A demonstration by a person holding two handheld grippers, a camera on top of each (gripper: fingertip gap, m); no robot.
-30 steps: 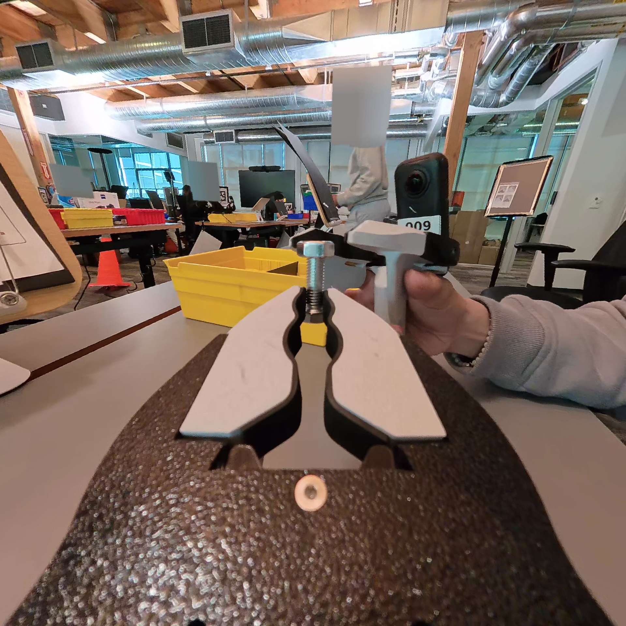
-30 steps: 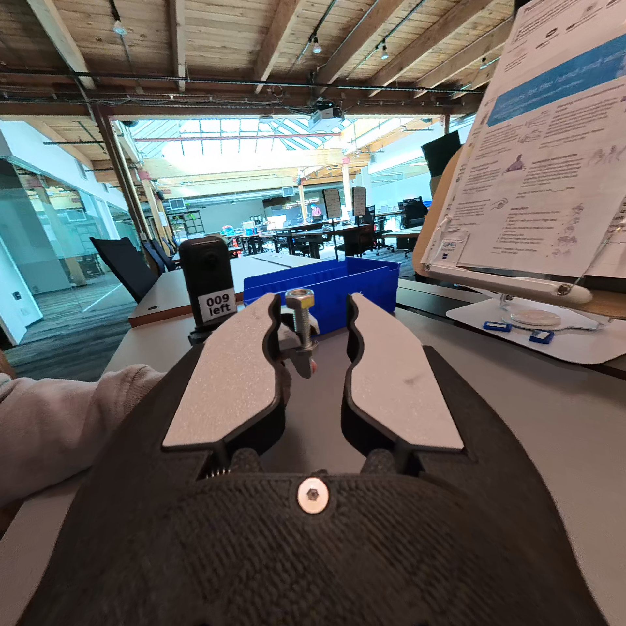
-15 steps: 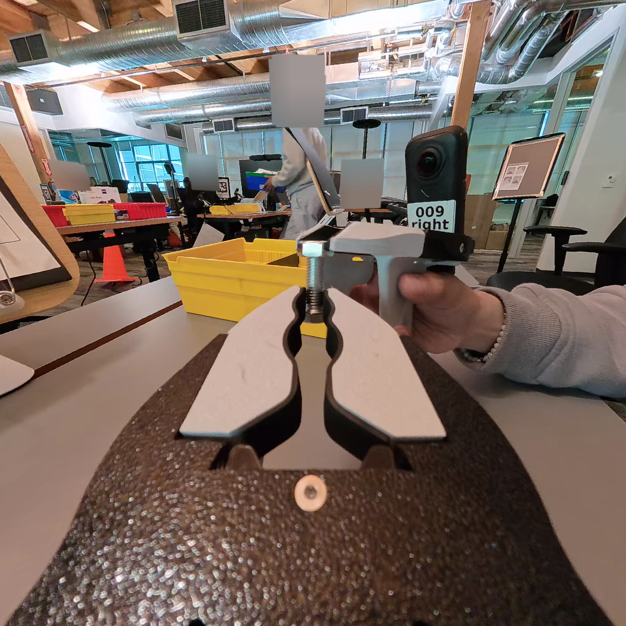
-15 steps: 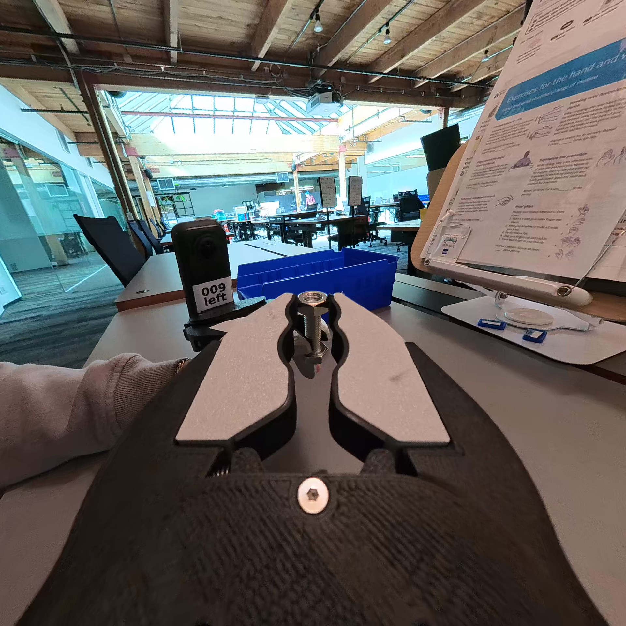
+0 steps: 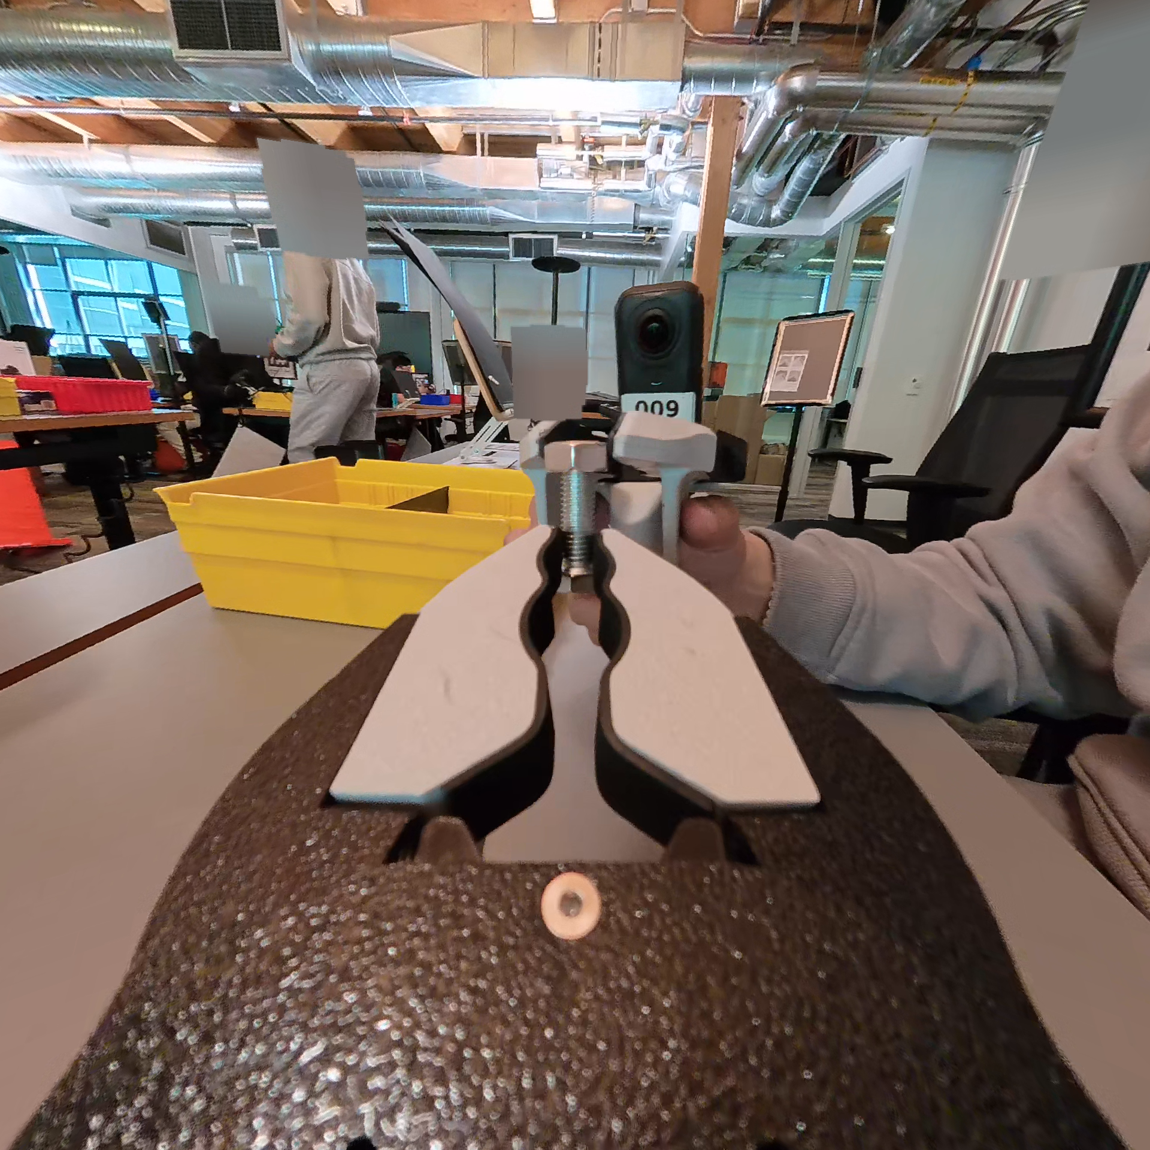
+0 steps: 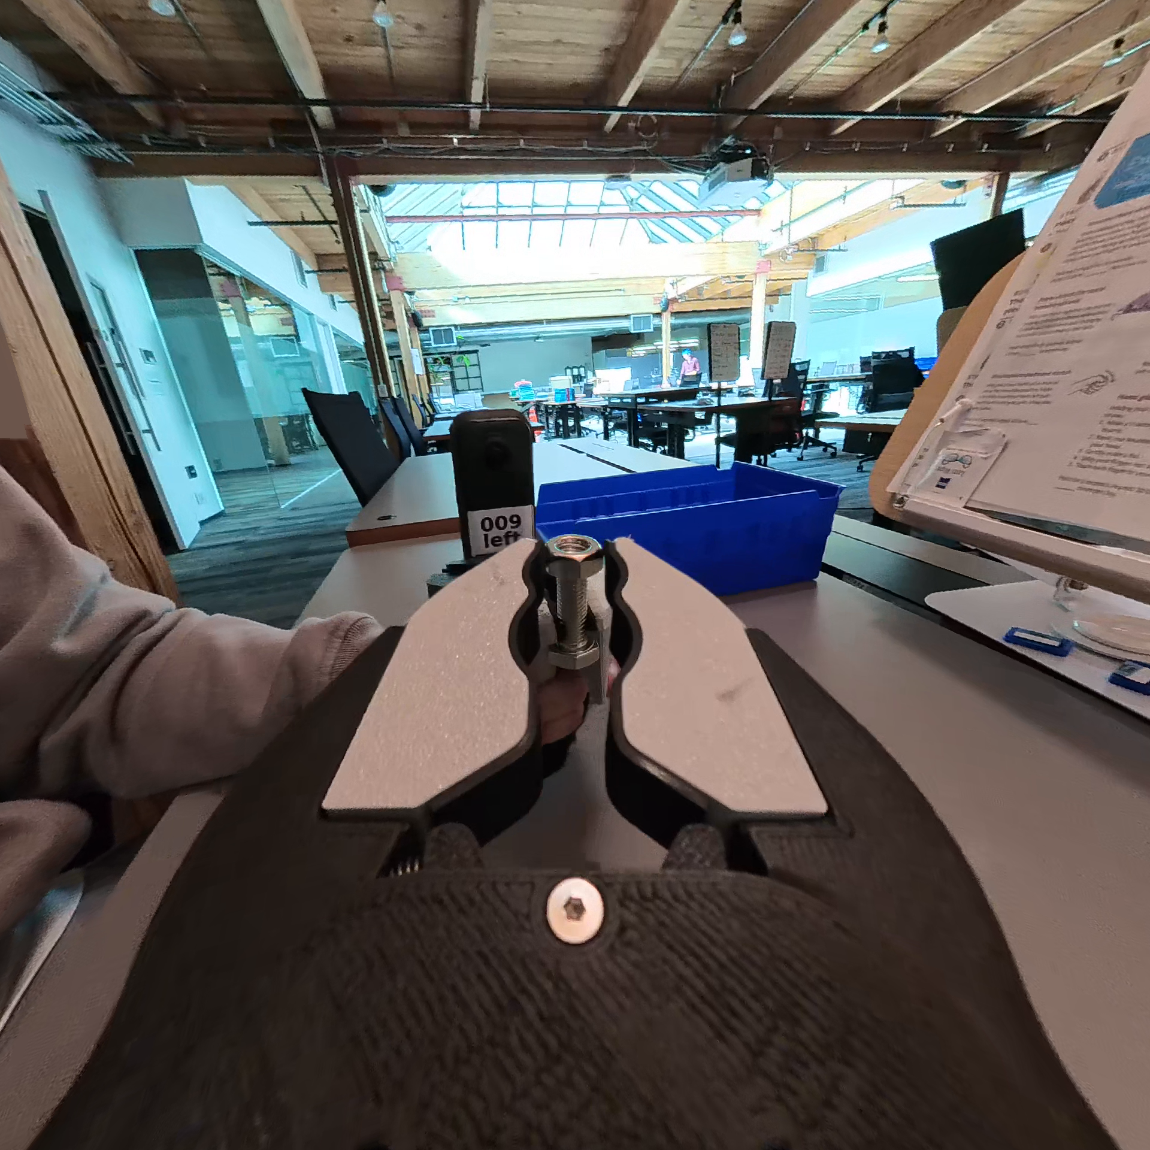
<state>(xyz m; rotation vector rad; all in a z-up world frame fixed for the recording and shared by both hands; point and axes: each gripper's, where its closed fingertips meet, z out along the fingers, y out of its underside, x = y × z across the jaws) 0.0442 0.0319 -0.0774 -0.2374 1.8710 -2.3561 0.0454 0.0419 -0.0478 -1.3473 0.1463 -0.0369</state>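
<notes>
Both views were bright and evenly lit, daylight coming through windows (image 5: 93,299) at nine o'clock in the left wrist view and a skylight (image 6: 560,224) at twelve o'clock in the right. Wide-angle distortion bent the ceiling pipes (image 5: 435,56) and beams (image 6: 653,56) toward the edges. Shadows on the table (image 5: 124,778) were soft, and the page (image 6: 1070,386) at three o'clock was blurred.

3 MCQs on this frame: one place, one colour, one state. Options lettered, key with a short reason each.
1. Where is the silver threaded bolt?
A. lying in the yellow plastic bin
B. upright between the left gripper fingers
C. flat on the grey table

2. What colour is the bin beyond the right gripper?
A. blue
B. red
C. green

3. How does the right gripper stand?
A. wide open, away from the bolt
B. closed around the bolt's top end
C. resting on the table

Key: 1 B, shank rises from the left fingers. 2 A, blue plastic bin behind the tips. 3 B, tips flank the silver hex nut.
</notes>
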